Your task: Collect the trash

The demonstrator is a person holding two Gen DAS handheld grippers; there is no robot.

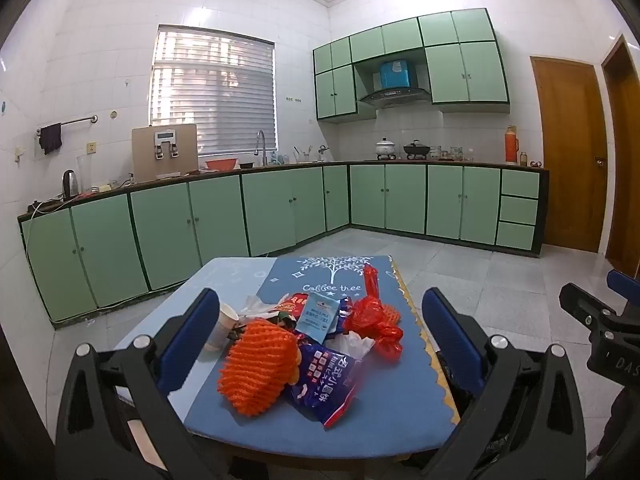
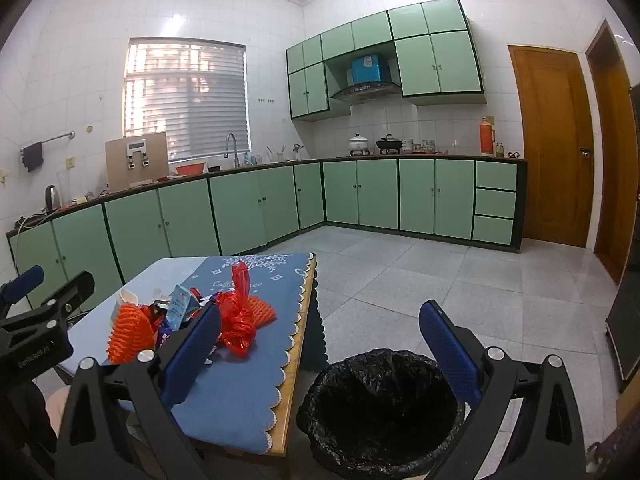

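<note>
None of the trash looks collected yet, as far as both views show.

Left wrist view: left gripper (image 1: 320,344) held with jaws wide, nothing between the pads, pointed at the pile from the near edge of the table (image 1: 224,280). Pile sits on the blue mat (image 1: 400,392), mid-table. Count: one orange foam net (image 1: 256,364) nearest; one blue snack wrapper (image 1: 324,384) just right of it, touching; one light-blue sachet (image 1: 318,314) behind; one paper cup (image 1: 222,326) lying at the left; one red plastic bag (image 1: 374,316) at the right, with a second orange net partly under it; white crumpled scraps, number unclear. Part of the right gripper shows at the far right edge.

Right wrist view: right gripper (image 2: 320,352) also spread wide and empty, hanging over the gap between table and bin. One trash bin (image 2: 384,412) with a black liner stands on the floor just right of the table's near corner; inside looks dark, and I see nothing in it. Same pile lies to the left.

Judgement: everything remains to be moved; first pick not begun.
</note>
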